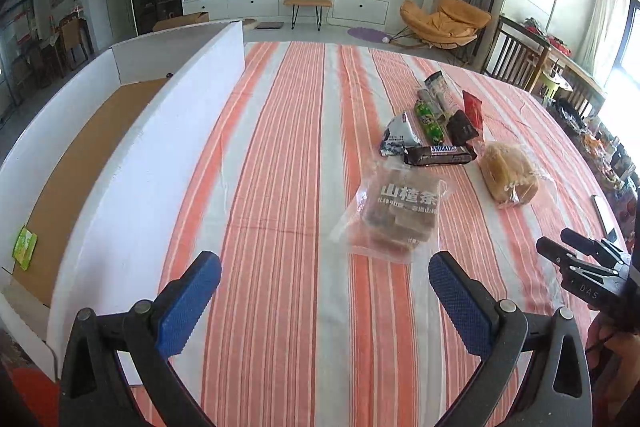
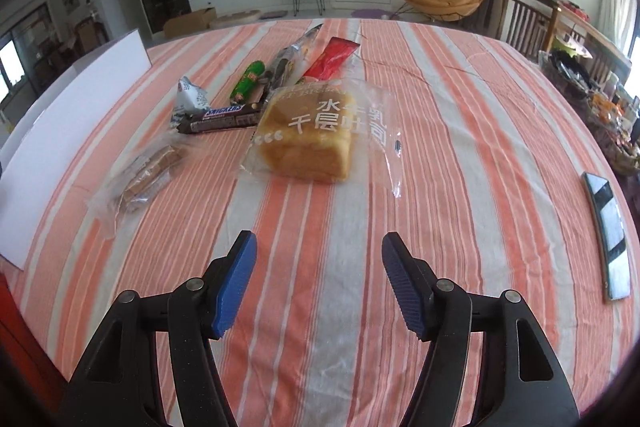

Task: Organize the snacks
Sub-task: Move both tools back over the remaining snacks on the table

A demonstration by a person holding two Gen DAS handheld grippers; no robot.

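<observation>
Both sets of fingers are spread wide with nothing between them. The left gripper hovers over the striped bench, just short of the hawthorn-strip packet. The right gripper faces the bagged toast loaf. Behind lie a Snickers bar and several small wrappers, hard to identify. A white box stands at the left, holding a green packet.

The desk is covered in orange-pink and white stripes. Blue ribbed pads on black frames are seen on the left gripper and right gripper. A golden-brown bread loaf is wrapped in clear film with white lettering — beside it a dark brown Snickers bar, a green packet and a red sachet. The box is white outside, tan inside.
</observation>
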